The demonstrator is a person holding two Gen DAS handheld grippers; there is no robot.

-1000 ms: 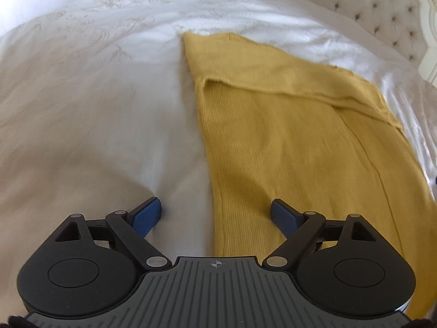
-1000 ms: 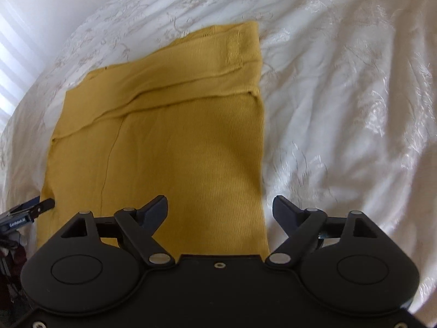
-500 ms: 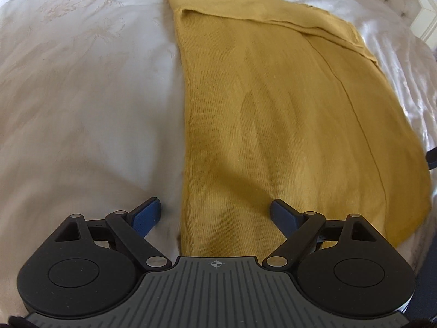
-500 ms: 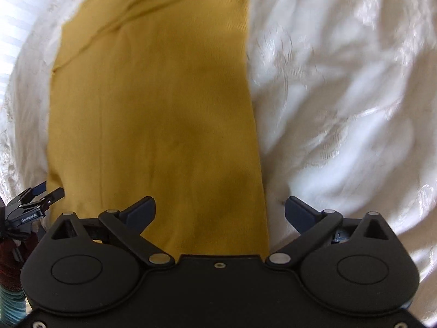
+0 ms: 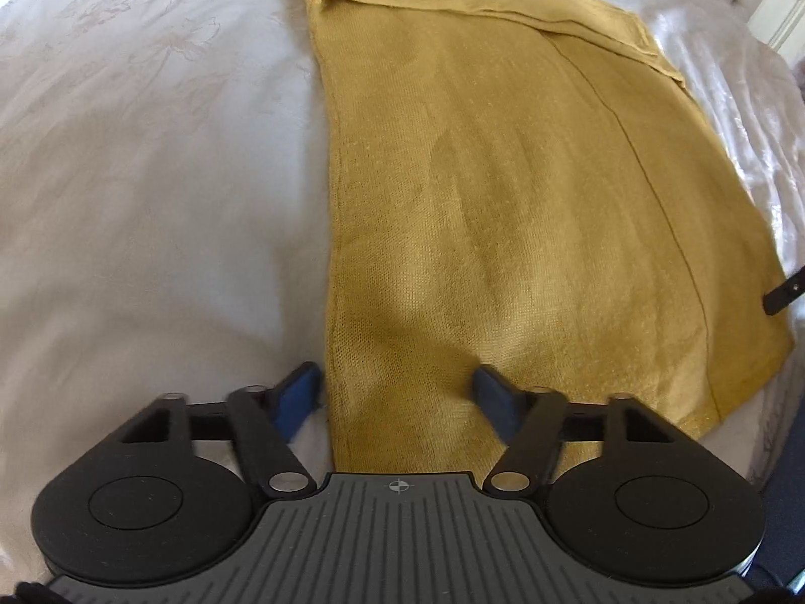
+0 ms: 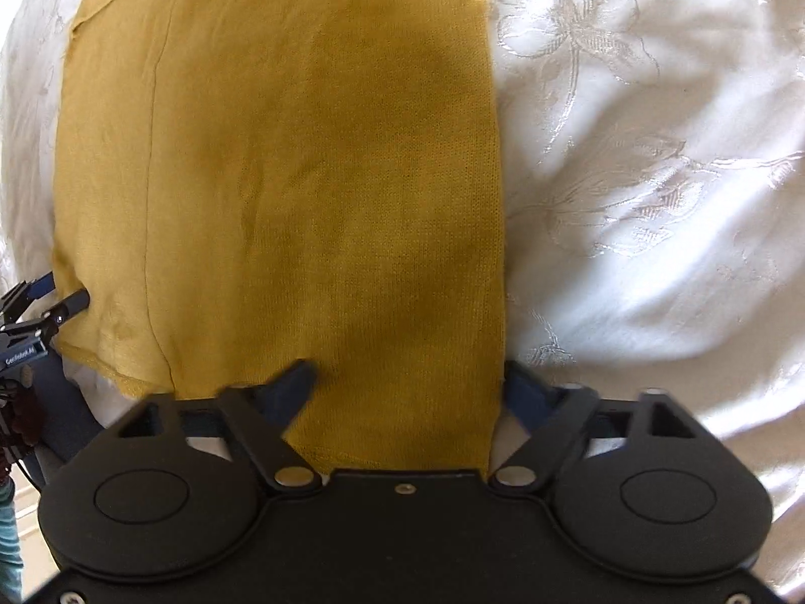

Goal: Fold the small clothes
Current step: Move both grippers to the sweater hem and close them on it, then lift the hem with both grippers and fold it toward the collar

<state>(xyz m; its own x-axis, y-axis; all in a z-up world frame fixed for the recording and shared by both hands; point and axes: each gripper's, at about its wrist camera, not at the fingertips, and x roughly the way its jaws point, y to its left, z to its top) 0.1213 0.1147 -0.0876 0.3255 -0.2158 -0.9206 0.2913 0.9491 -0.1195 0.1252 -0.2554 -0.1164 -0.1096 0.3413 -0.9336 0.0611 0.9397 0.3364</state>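
Worry: both my tongs, left [image 5: 397, 385] and right [image 6: 407, 382], gape empty over the sweater [image 6: 322, 176] hem (could pinch bedspread [image 5: 151, 176] too).

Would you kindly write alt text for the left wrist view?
The open left tongs straddle the near left edge of a mustard-yellow knit garment lying flat on a white embroidered bedspread. The garment's far end is folded over, and a dark tip of the right tongs shows at the frame's right edge.

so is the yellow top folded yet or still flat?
Partly folded: yellow top lies flat on the bedspread, a layered flap across its far end.
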